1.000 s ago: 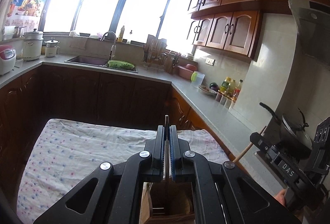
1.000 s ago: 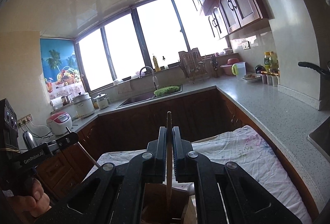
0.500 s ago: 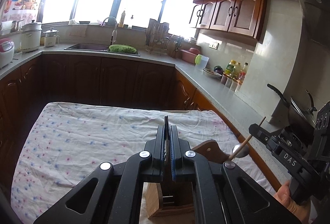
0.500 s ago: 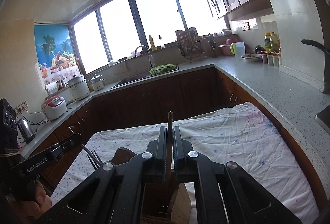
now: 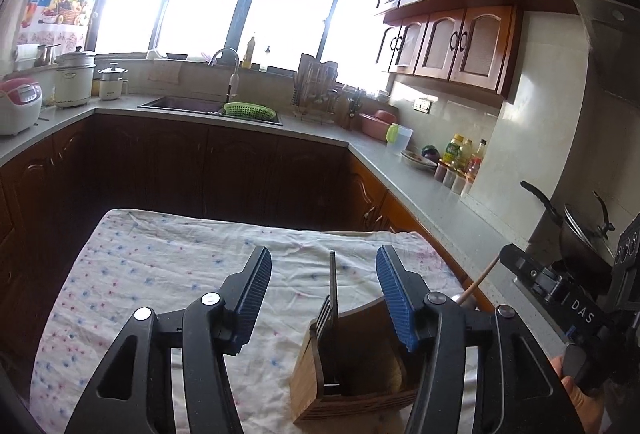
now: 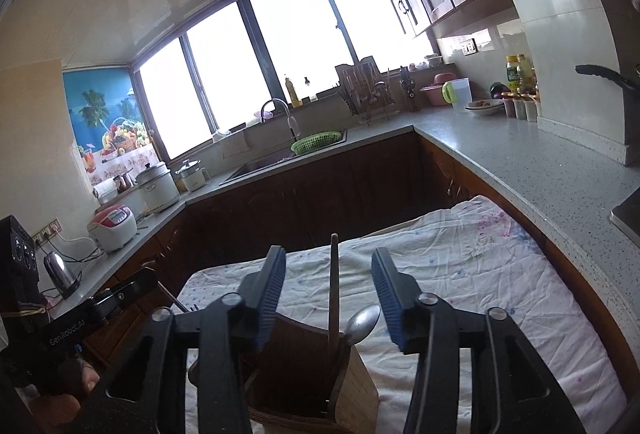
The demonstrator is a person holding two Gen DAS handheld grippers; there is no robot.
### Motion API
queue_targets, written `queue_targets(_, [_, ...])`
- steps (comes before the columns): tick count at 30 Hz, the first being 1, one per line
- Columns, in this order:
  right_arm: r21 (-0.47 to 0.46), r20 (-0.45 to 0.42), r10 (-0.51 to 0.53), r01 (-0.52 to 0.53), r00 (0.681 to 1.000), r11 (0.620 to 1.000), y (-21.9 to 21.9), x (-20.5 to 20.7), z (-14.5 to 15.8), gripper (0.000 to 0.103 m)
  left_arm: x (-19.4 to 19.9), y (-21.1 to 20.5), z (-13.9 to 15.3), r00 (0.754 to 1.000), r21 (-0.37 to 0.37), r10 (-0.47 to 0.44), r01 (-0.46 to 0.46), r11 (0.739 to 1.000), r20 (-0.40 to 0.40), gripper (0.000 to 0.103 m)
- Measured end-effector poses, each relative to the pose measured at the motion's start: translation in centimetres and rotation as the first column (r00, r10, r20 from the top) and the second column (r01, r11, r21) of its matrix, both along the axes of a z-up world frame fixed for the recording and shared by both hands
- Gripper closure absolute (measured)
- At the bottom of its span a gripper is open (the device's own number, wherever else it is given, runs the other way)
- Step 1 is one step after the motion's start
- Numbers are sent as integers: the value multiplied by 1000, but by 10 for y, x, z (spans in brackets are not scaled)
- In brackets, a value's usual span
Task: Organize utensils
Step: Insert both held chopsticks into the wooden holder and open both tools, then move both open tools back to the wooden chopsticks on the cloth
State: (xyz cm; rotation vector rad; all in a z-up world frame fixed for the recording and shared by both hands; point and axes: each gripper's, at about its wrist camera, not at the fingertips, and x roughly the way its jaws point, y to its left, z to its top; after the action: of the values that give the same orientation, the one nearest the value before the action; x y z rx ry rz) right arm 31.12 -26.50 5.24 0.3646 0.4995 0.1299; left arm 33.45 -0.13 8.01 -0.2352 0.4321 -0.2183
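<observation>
Wood-cabinet kitchen with a bright window wall behind; nearer me a white cloth with pink and blue dots point(image 5: 168, 274) covers the work surface. On it, at the near edge, stands a brown wooden utensil holder point(image 5: 352, 366). My left gripper point(image 5: 324, 294) is opening, its blue pads well apart, gripping nothing; a thin metal fork handle point(image 5: 332, 282) stands upright between the jaws, untouched, its lower end down in the holder. My right gripper point(image 6: 328, 294) is opening too, pads clear on both sides of a slim wooden stick point(image 6: 333, 286) standing in the holder, with a steel spoon bowl point(image 6: 363, 319) just right of it. Each gripper shows at the other view's edge
</observation>
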Motion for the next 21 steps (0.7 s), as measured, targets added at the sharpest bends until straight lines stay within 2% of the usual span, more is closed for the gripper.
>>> queue_targets(1, [2,11,-5,5,1000,1000,-2,-4,4,49,-4,3,1,1000,-6,4,-4,1000,0,46])
queue_targets(3, [19,28,-11,10,1000,1000,-6,-10,11,26,-16,8,1,1000,-17,18,-18,1000,8,41])
queue_targets(6, [46,67,-13,9,998,999,-11,-26,19,7,-37,15,-2,999,-9,44,-43,999,7,32])
queue_targets(8, [46,84,-14,10,996,999,-11,-36,24,0,-54,16,-7,998,-12,56,-56,998,3,30])
queue_targets(13, [36,74,-9,7,997,999,-7,-66,21,0,-90,21,-20,997,-27,66,-67,997,-40,28])
queue_targets(21, [41,1,20,-20,1000,999,-1,-110,0,0,-140,32,-35,989,-36,79,-84,996,-125,27])
